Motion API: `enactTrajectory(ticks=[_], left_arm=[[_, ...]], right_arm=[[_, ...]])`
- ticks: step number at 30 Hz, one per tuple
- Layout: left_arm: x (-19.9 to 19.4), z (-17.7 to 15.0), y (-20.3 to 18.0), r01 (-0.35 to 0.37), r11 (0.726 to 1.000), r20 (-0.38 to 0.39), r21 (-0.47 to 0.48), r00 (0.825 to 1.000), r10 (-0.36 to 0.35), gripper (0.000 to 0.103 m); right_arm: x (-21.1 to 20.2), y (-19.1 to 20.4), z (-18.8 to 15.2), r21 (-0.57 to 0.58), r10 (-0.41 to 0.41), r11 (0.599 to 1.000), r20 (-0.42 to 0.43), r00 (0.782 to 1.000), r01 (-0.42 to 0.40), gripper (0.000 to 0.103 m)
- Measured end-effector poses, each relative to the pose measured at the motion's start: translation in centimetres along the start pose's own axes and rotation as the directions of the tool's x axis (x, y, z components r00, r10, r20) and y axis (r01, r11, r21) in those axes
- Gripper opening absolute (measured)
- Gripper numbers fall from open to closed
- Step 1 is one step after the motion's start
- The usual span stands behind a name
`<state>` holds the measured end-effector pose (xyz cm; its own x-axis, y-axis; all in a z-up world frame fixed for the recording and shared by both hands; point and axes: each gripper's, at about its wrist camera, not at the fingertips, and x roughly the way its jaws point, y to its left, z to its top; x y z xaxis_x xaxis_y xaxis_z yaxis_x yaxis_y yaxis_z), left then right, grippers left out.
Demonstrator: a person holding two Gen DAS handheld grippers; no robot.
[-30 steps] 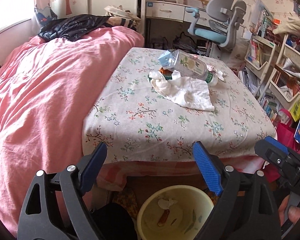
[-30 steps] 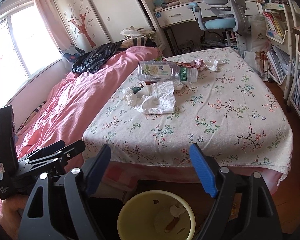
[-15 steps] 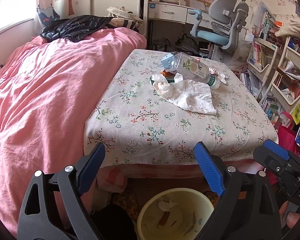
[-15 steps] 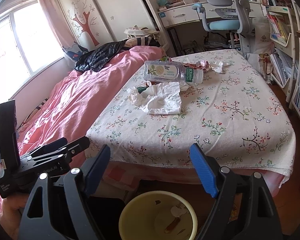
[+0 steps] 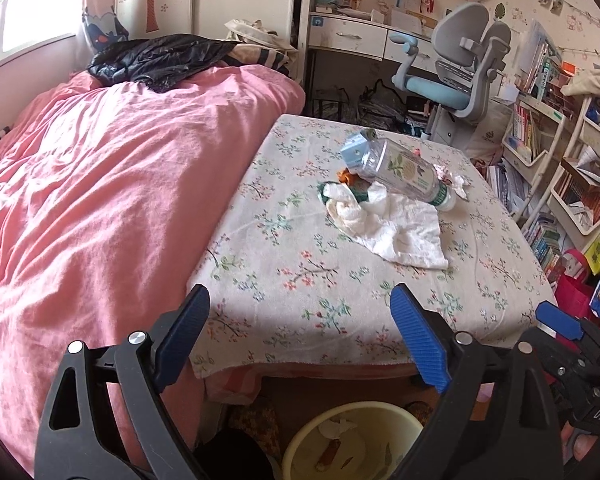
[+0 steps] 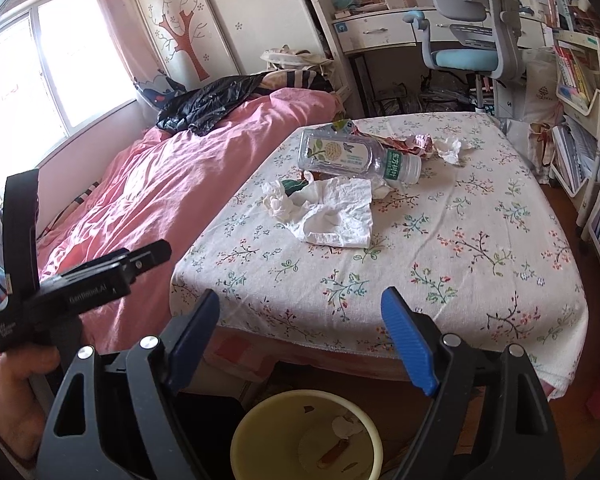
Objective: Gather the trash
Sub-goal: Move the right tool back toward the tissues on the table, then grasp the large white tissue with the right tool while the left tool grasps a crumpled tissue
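1. Since the earlier frames, the left hand-held gripper point(image 5: 300, 336) has crept closer to the floral-covered surface point(image 5: 300, 280), so the trash pile looms larger; the right hand-held gripper point(image 6: 300, 328) has barely shifted.
2. Both sets of jaws stand wide apart with nothing between them.
3. A clear plastic bottle point(image 6: 356, 158) lies on its side, partly over a crumpled white tissue point(image 6: 332, 216), mid-surface; the yellow bin point(image 6: 306, 436) sits on the floor below the near edge.
4. Risk: the round bottle could roll away or squirt from the pads if gripped off-centre, and tugging the tissue first could set it rolling.
5. Only the right view shows the red wrapper point(image 6: 410, 144) clearly; in the left view the bottle mostly hides it.
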<state>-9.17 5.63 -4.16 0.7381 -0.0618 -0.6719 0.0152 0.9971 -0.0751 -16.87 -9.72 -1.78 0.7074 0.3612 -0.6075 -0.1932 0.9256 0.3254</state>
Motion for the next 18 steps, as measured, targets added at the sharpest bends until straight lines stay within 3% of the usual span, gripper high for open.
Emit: enactTrajectory(ticks=[9,13,18], left_arm=[[2.7,3.2,2.2,-0.022,0.999,-0.01,-0.028,1.0,0.022,0.088],[4.5,3.9,3.0,-0.009,0.997,-0.05,-0.082,0.999,0.005,0.088],[5.8,5.0,3.3,-0.022,0.997,-0.051,-0.071,0.999,0.018,0.088]], right_arm=[[5.2,-0.5,3.9,-0.116,-0.068,0.992,-0.103,0.992,0.056,0.08],[8.8,0.0,5.3,-0.149,-0.055,0.988,-0.14,0.989,0.034,0.08],[13.6,1.8,6.6,-0.219,-0.066,0.975,-0.175,0.982,0.027,0.08]])
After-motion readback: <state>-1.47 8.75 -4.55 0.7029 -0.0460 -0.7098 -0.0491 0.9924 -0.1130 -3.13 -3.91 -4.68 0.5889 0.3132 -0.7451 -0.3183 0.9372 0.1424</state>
